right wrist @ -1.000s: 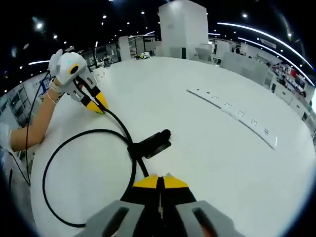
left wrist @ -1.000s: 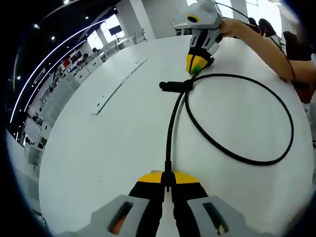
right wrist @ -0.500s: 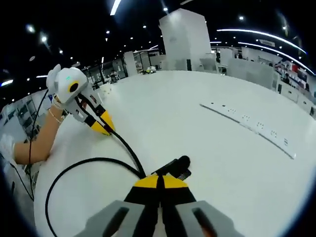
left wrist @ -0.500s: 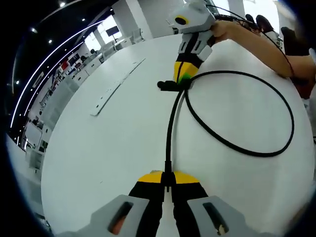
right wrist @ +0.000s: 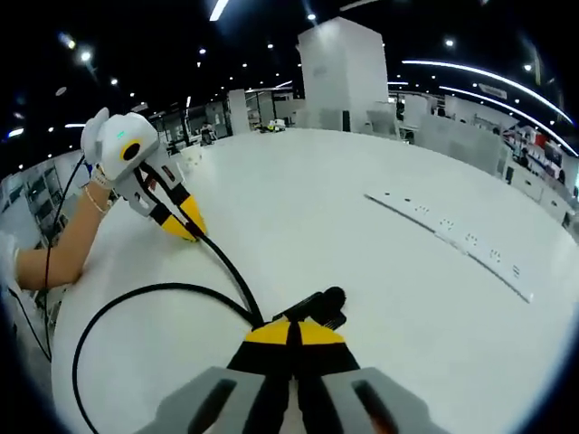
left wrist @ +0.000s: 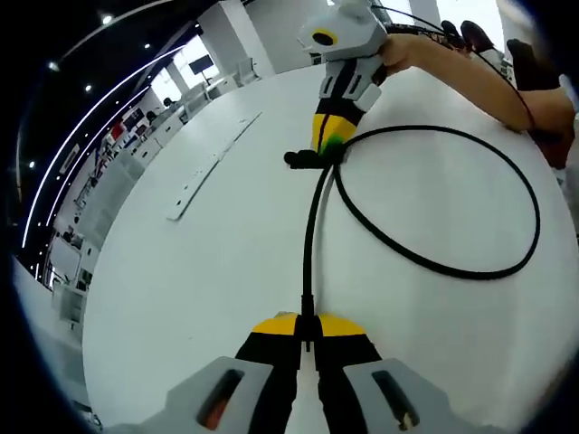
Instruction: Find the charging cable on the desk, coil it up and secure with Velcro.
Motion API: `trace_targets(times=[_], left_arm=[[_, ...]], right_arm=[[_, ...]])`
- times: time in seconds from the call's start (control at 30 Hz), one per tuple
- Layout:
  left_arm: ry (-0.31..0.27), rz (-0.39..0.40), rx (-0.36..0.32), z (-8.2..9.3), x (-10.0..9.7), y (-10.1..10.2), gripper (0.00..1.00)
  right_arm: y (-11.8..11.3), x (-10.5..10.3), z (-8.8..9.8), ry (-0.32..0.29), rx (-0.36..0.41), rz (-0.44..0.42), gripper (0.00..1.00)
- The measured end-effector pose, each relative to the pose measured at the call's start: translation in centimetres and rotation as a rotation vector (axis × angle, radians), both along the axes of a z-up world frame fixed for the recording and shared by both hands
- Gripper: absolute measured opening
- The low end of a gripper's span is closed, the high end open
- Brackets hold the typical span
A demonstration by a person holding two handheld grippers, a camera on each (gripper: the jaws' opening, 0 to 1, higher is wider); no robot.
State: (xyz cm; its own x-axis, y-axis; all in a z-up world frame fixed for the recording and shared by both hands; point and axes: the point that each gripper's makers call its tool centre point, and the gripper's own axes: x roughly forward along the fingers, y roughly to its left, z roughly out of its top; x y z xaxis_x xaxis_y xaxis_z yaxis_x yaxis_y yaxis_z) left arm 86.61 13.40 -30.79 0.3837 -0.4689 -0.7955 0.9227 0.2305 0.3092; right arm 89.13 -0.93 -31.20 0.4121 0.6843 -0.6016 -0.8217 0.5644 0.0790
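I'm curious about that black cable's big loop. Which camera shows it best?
The left gripper view: the cable lies as a whole ring on the white table. In the right gripper view, the cable loop is cut off at the bottom by the picture's edge.

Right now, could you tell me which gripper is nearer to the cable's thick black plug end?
Right. The right gripper sits at the plug end; the left gripper pinches the cable farther back along its run.
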Motion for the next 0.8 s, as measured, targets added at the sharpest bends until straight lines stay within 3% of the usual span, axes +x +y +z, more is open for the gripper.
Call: trace_targets(times=[0.13, 0.2, 0.33, 0.47, 0.57, 0.8], left_arm=[[-0.026, -0.036, 0.023, 0.1, 0.2, 0.0, 0.07], [-0.105, -0.13, 0.059, 0.2, 0.4, -0.1, 0.08], [-0.124, -0.159, 0.058, 0.4, 0.3, -0.2, 0.11], [-0.162, -0.185, -0.013, 2.0, 0.3, -1.3, 0.2], [-0.195, -0.195, -0.049, 3.2, 0.3, -1.9, 0.29], [-0.207, -0.191, -0.072, 3.3, 0.8, -2.1, 0.33]], right_arm=[[-0.2, 0.1, 0.1, -0.015, -0.003, 0.013, 0.03], [-0.2, 0.3, 0.2, -0.033, 0.01, 0.009, 0.06], [0.2, 0.2, 1.6, -0.017, 0.115, 0.001, 0.27], [0.0, 0.2, 2.1, -0.078, 0.042, 0.047, 0.28], [0.1, 0.3, 2.2, -0.085, 0.039, 0.055, 0.28], [-0.2, 0.7, 2.6, -0.095, 0.042, 0.049, 0.27]])
